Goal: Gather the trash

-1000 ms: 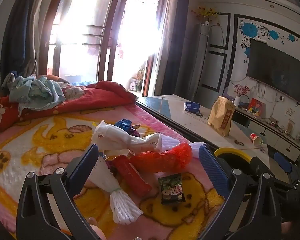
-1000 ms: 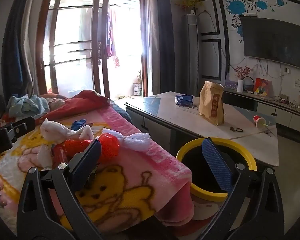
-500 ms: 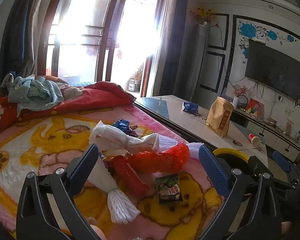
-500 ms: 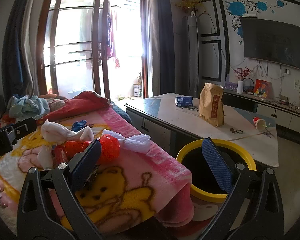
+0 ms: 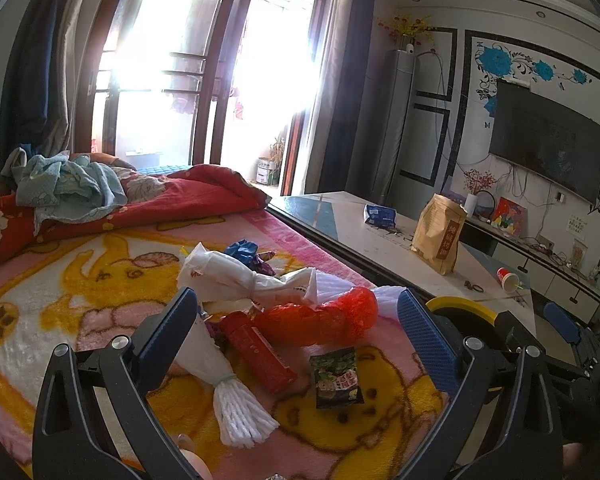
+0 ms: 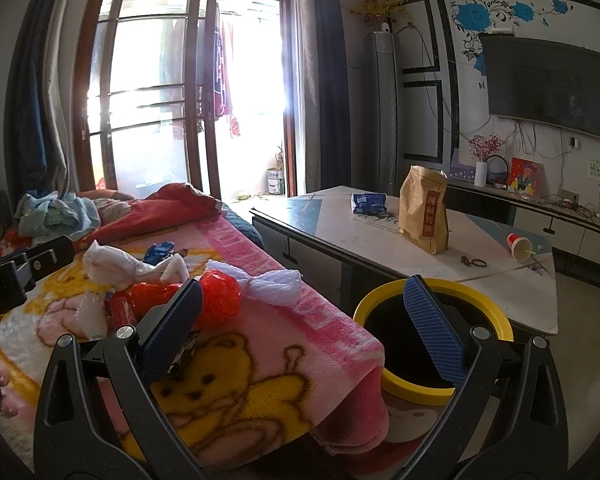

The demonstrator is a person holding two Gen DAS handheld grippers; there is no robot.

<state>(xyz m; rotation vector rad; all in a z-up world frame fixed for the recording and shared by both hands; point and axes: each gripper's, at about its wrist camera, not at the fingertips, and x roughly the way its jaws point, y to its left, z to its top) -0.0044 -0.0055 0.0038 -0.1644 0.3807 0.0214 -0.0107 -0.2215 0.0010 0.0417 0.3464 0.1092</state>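
Both tongs gaped empty: the left tongs [image 5: 298, 326] hovered above wrappers [image 5: 336, 376] littering a cartoon blanket [image 5: 80, 280], the right tongs [image 6: 304, 316] beside a yellow-rimmed bin [image 6: 432, 292].

Chinese characters on brown paper bag [image 6: 423, 213]

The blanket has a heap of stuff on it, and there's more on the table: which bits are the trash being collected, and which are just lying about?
For the job:
red foam net
red tube
dark snack packet
white knotted bag
yellow-rimmed bin

Just lying about:
brown paper bag
red cup on its side
television
red quilt
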